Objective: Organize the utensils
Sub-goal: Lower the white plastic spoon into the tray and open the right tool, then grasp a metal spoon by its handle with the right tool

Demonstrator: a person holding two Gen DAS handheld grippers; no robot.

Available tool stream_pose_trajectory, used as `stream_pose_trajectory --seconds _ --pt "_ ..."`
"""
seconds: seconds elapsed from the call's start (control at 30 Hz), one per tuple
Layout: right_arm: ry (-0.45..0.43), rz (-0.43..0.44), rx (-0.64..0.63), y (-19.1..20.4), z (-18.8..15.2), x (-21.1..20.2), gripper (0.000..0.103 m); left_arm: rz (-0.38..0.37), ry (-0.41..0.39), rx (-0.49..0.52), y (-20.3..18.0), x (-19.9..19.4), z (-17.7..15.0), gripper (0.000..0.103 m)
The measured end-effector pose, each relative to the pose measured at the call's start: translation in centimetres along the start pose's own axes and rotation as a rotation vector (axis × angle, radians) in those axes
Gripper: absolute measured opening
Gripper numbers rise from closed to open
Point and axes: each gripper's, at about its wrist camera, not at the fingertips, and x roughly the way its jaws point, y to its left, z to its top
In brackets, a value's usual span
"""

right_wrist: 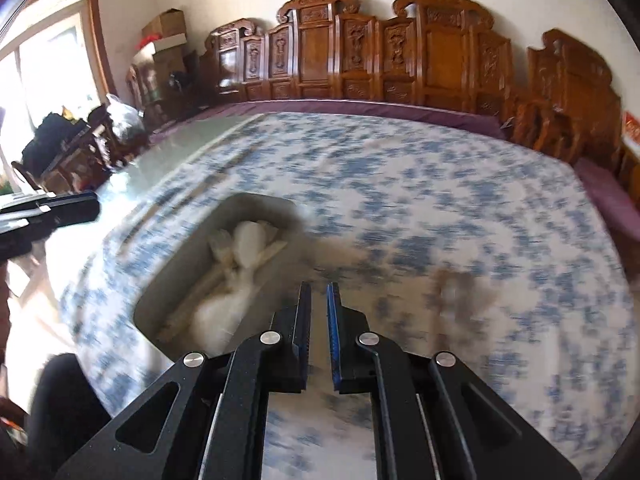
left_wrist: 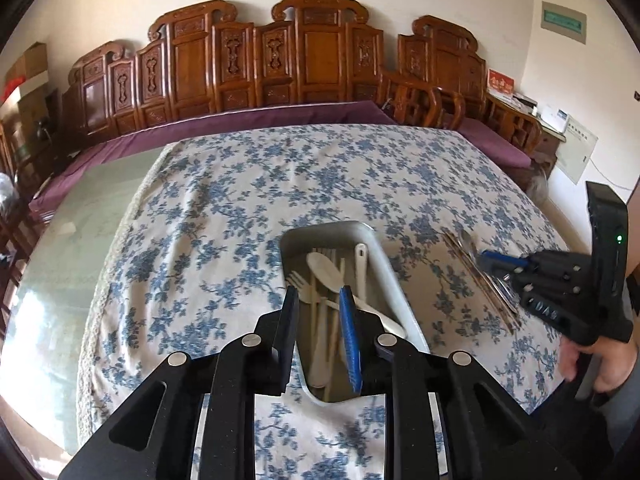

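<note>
While both of my grippers hang above the worktop (left_wrist: 224, 184) with its blue-flowered cloth (left_wrist: 248, 216), the grey tray (left_wrist: 384, 264) sits at the centre of the left wrist view and at the lower left of the right wrist view. Inside it lie pale utensils: a cream spoon (left_wrist: 325, 270), a fork (left_wrist: 299, 283), a white ladle-like spoon (left_wrist: 361, 268) and some chopsticks (left_wrist: 342, 280), all packed lengthwise. In the right wrist view the tray's contents are too blurred to tell apart.

My left gripper (left_wrist: 319, 296) is low in the centre of its own view, over the near end of the tray. Its jaws stand a little apart with nothing between them; the utensils show through the gap, lying in the tray below.

To the right of the tray in the left wrist view, a second group of utensils (left_wrist: 484, 276) lies on the cloth: long brown chopsticks and a metal spoon, side by side. My right gripper (left_wrist: 502, 262) reaches in from the right edge of that view, above that group, with a hand (left_wrist: 612, 364) on its grip. In its own view, my right gripper (right_wrist: 319, 294) has its jaws drawn narrow, a slim gap between them and nothing gripped. Carved wooden furniture (left_wrist: 312, 52) lines the wall at the top of both views.
</note>
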Motion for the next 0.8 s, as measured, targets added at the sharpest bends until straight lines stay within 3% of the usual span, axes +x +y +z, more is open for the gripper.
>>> stream_pose_trajectory --seconds 0.2,0.4,0.8 --pt "0.005 -0.081 0.037 -6.6 -2.1 -1.0 0.010 -0.016 0.011 0.023 -3.3 0.9 0.0 0.034" --pt "0.036 -0.087 0.079 -10.7 -4.4 0.3 0.010 -0.043 0.042 0.050 -6.9 2.6 -0.2 0.035" --pt "0.138 -0.021 0.072 -11.2 -6.1 4.5 0.010 -0.097 0.095 0.083 -11.5 6.1 -0.5 0.035"
